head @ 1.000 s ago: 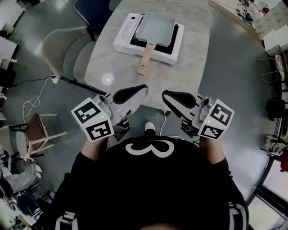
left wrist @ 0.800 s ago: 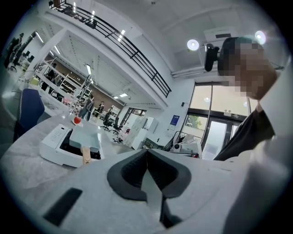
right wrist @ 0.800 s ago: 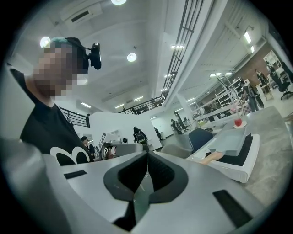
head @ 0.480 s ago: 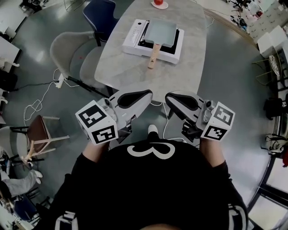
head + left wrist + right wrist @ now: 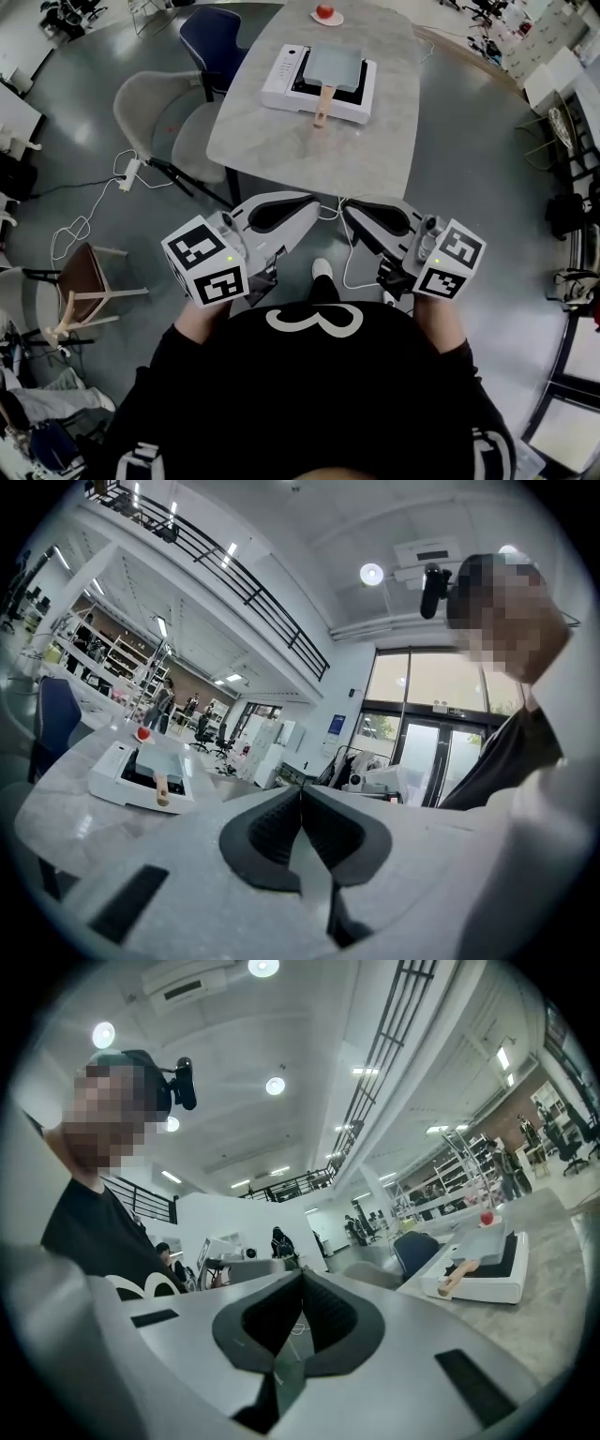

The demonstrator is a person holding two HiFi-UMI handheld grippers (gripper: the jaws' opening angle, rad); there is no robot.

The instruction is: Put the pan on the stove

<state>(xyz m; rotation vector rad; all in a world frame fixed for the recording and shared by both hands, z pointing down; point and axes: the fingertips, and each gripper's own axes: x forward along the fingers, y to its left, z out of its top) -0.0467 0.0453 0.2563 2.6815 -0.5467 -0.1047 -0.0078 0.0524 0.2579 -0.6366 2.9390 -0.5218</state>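
I saw the pan (image 5: 333, 64) on the stove (image 5: 281, 80), at the far half of the table (image 5: 309, 150). Behind the stove lay a plate (image 5: 337, 19). The near chair (image 5: 150, 108) and the far chair (image 5: 208, 33) stood left of the table. The left gripper (image 5: 314, 202) and the right gripper (image 5: 345, 208) hung side by side at its near edge.

Grey marble table (image 5: 309, 150) just ahead of left gripper (image 5: 305, 199) and right gripper (image 5: 349, 208). Red fruit (image 5: 324, 11) on white saucer (image 5: 332, 19) at table's far end, well ahead. Blue chair (image 5: 211, 33) far ahead-left of left gripper; pale grey chair (image 5: 155, 103) nearer, ahead-left. Wooden chair (image 5: 80, 281) well left of left gripper. Power strip (image 5: 129, 172) on floor ahead-left. White shoe (image 5: 321, 269) on floor between grippers.
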